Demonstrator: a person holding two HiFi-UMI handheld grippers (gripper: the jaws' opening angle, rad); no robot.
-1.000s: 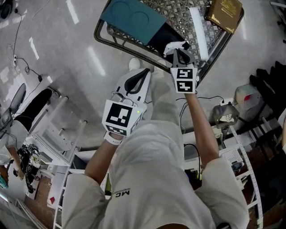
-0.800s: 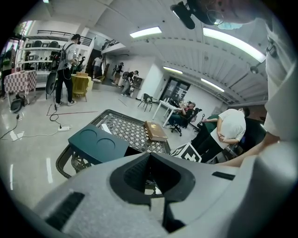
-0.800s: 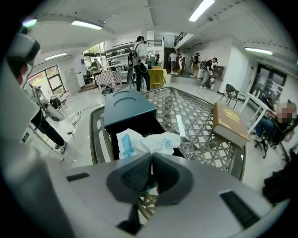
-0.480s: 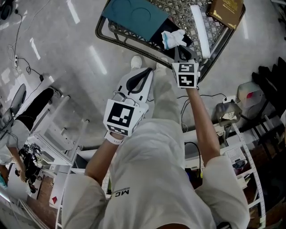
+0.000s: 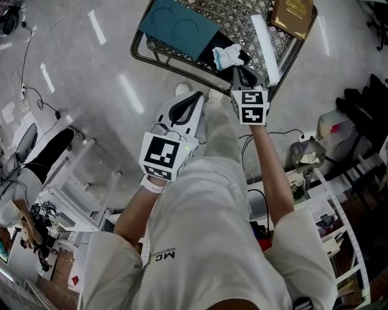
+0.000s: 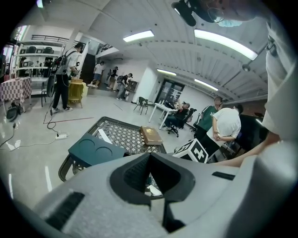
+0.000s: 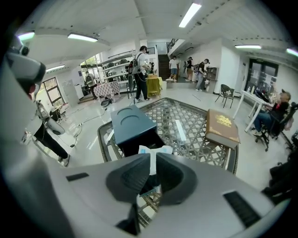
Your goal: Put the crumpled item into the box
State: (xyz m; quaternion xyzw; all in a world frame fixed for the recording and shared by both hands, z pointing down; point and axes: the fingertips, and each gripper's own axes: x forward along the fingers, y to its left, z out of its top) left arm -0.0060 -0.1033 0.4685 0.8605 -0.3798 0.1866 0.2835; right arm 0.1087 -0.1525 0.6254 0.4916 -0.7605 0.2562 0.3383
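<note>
My right gripper (image 5: 237, 68) is shut on a crumpled white and pale-blue item (image 5: 229, 56), held over the near edge of a metal lattice table (image 5: 242, 24). In the right gripper view a strip of the crumpled item (image 7: 151, 155) sticks up between the shut jaws of the gripper (image 7: 151, 162). A teal box (image 5: 179, 21) with two round dents in its top lies on the table, its dark open side (image 5: 221, 47) just behind the item. My left gripper (image 5: 197, 97) is shut and empty, lower, in front of the table.
A brown book (image 5: 292, 15) lies at the table's far right corner and a white strip (image 5: 264, 41) beside it. Wire shelving (image 5: 330, 236) and cables stand to the right, a white rack (image 5: 79, 175) to the left. Several people stand far back in the room.
The right gripper has carried the crumpled item a little left and forward, closer to the box's open side. The left gripper has hardly moved.
</note>
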